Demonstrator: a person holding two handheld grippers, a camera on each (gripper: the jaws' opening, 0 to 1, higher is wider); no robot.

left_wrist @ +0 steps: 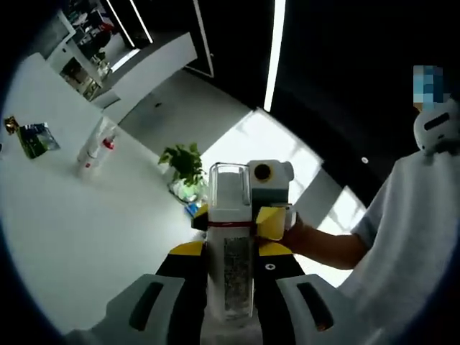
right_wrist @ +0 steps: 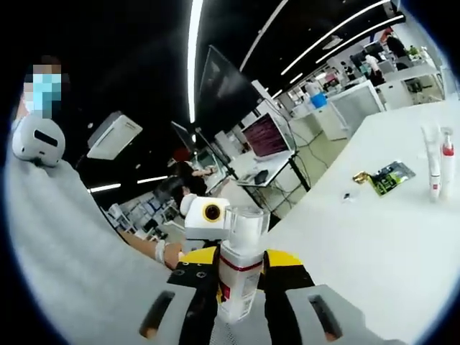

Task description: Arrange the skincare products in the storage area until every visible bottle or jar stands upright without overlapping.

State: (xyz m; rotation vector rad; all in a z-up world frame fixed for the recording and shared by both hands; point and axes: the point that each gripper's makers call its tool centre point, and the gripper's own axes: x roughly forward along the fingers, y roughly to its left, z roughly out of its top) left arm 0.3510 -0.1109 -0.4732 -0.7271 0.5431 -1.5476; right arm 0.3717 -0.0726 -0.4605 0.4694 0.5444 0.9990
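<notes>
A white bottle (left_wrist: 230,201) with a clear cap and a red band is held up in the air above the white table (left_wrist: 86,237). My left gripper (left_wrist: 230,251) is shut on its lower body. The right gripper (left_wrist: 236,219) comes in from the right, its yellow fingertips (left_wrist: 270,223) pressed on the bottle at the red band. In the right gripper view the same bottle (right_wrist: 241,284) sits clamped in my right gripper (right_wrist: 241,262), cap pointing away. Two white tubes (left_wrist: 93,151) stand together on the table, also seen far right as tubes (right_wrist: 438,162).
A green packet (left_wrist: 36,140) lies on the table near the tubes, seen again as a packet (right_wrist: 388,176). A small potted plant (left_wrist: 185,169) stands at the table's far edge. A person in a light shirt (left_wrist: 410,237) is close behind the grippers.
</notes>
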